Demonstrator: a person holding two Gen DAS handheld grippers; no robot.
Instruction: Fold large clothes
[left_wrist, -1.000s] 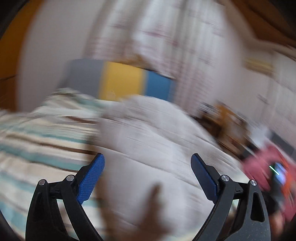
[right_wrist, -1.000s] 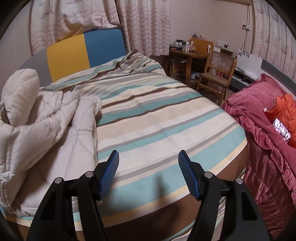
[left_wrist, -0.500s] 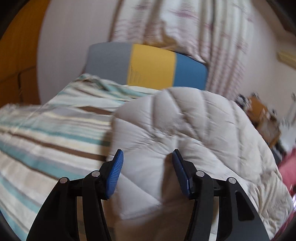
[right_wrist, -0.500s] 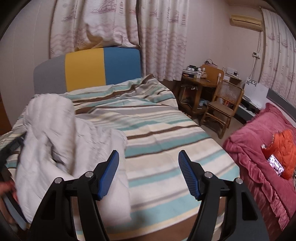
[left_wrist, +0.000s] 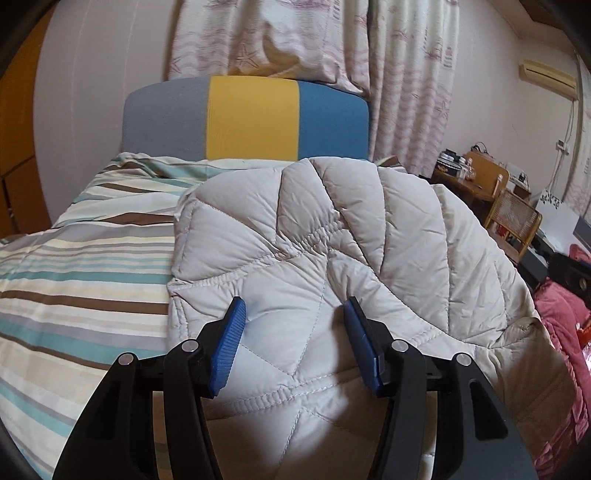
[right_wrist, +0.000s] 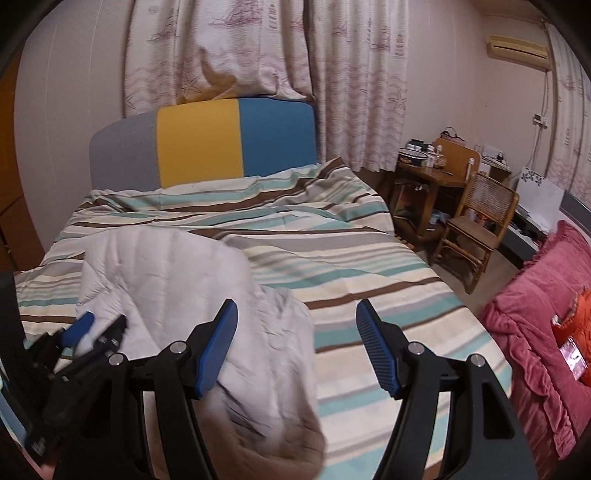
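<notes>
A large cream quilted jacket (left_wrist: 354, 236) lies heaped on the striped bed (left_wrist: 74, 266). My left gripper (left_wrist: 295, 310) is partly closed, its blue pads pressed around a fold of the jacket near its lower hem. In the right wrist view the jacket (right_wrist: 177, 280) is a blurred mound at the bed's left front, with the left gripper (right_wrist: 85, 328) showing at its left side. My right gripper (right_wrist: 297, 314) is open and empty above the jacket's right edge and the bed (right_wrist: 369, 266).
A grey, yellow and blue headboard (right_wrist: 203, 144) stands at the bed's far end before curtains. A wooden desk (right_wrist: 428, 177) and a cane chair (right_wrist: 480, 225) stand at the right. A red blanket (right_wrist: 539, 325) covers furniture at the far right.
My left gripper has narrowed from wide open and closed in on the jacket's fold. The jacket heap has shifted and risen. My right gripper has lifted its view and stays open.
</notes>
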